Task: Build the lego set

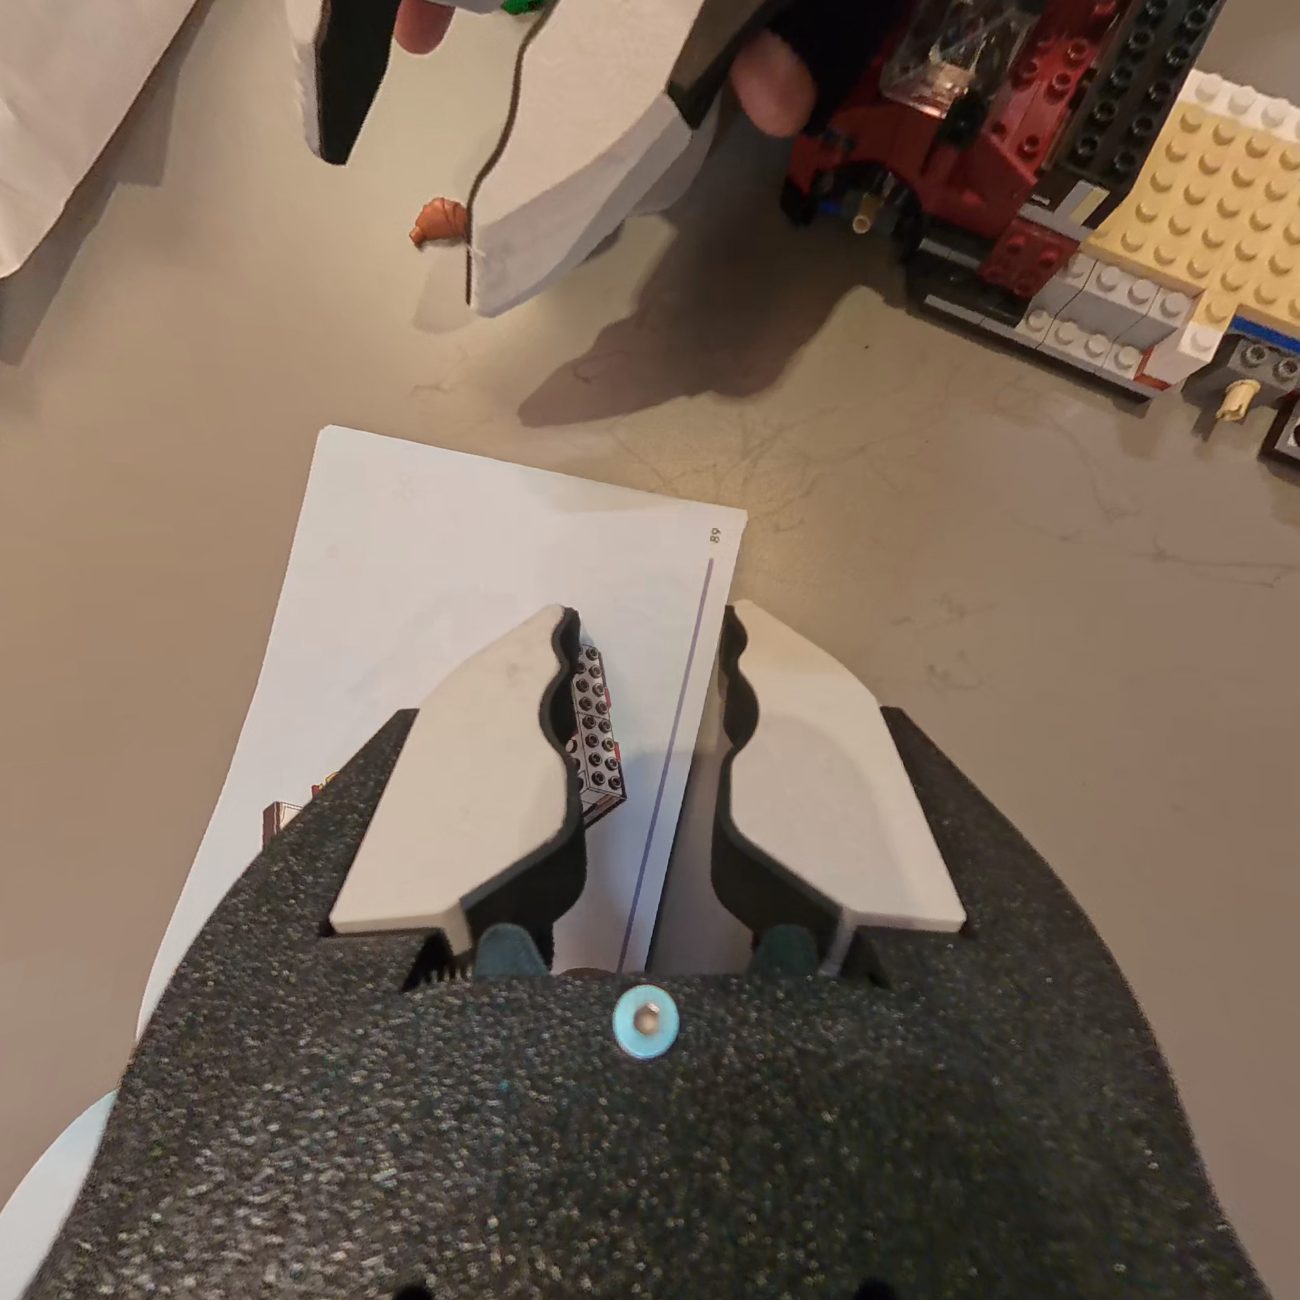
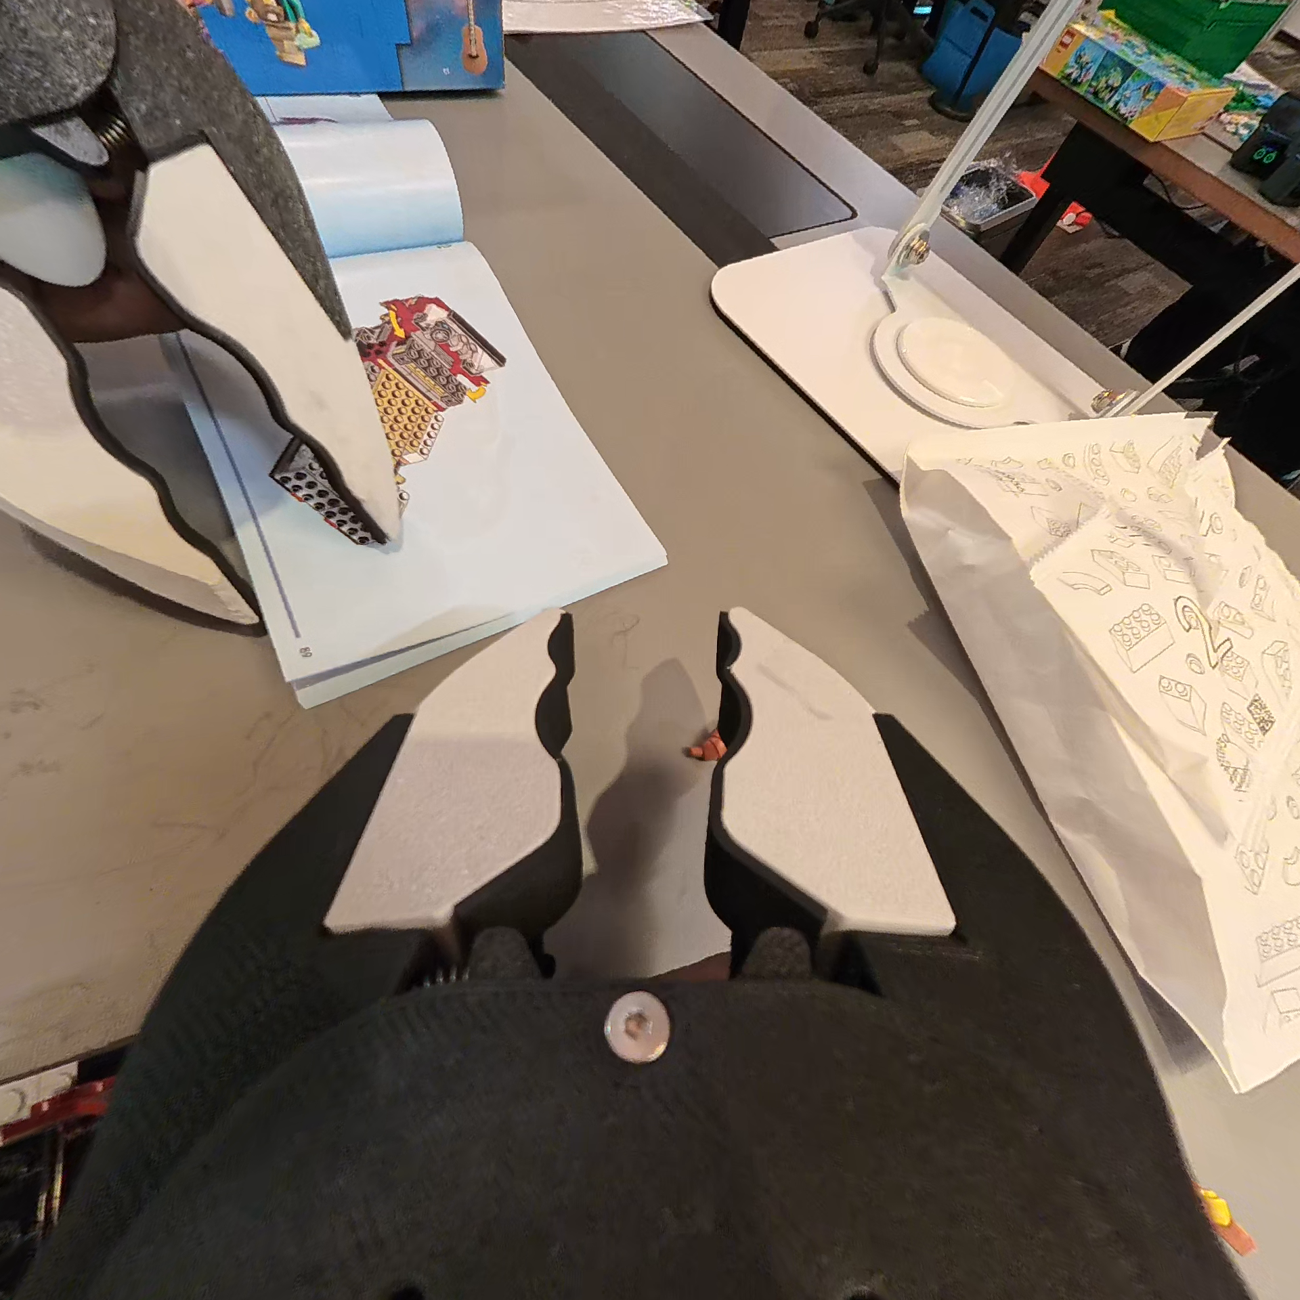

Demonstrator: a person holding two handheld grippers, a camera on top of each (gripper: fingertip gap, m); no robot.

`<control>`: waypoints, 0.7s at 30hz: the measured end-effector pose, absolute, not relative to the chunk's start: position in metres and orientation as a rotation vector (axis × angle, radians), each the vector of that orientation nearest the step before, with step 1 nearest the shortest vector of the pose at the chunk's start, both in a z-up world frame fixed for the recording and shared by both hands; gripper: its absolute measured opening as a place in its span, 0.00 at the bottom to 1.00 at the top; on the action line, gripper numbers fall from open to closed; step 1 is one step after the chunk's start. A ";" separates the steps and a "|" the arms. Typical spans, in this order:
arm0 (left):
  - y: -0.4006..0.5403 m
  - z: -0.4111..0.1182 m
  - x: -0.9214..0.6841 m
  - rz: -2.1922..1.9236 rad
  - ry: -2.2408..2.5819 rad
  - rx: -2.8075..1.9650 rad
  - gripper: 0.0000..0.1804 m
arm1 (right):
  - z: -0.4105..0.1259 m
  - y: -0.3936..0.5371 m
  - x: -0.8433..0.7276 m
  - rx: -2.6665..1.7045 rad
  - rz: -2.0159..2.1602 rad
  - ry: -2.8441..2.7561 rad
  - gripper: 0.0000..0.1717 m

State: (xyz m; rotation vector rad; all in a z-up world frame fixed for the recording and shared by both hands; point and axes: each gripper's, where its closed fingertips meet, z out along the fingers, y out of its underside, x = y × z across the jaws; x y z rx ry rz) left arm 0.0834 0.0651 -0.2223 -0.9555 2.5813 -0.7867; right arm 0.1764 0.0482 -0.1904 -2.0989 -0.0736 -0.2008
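While the left gripper [image 1: 651,619] hovers low over the open pale-blue paper instruction booklet [image 1: 457,563], its two grey fingers stand spread and nothing is pinched between them; one fingertip [image 2: 383,520] comes down on or just above the printed page, the other is beside the booklet's edge over the grey tabletop [image 1: 914,563]. The right gripper [image 2: 644,622] is also spread and pinches nothing. A small orange-brown plastic piece [image 2: 707,749] lies on the table between its fingers, just beside the inner side of its right finger [image 2: 809,774]; whether it touches the finger, I cannot tell. A white paper bag printed with brick drawings [image 2: 1125,668] lies to its right, and a dark red, black and tan brick model [image 1: 1055,176] stands near the right gripper.
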 end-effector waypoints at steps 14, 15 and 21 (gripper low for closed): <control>0.074 -0.206 0.090 -0.900 2.489 -1.071 0.20 | -0.196 0.043 0.167 -2.119 -0.222 -0.234 0.21; 0.074 -0.205 0.091 -0.912 2.484 -1.083 0.20 | -0.198 0.043 0.165 -2.133 -0.243 -0.287 0.21; 0.077 -0.204 0.093 -0.961 2.464 -1.135 0.19 | -0.207 0.047 0.149 -2.228 -0.258 -0.518 0.23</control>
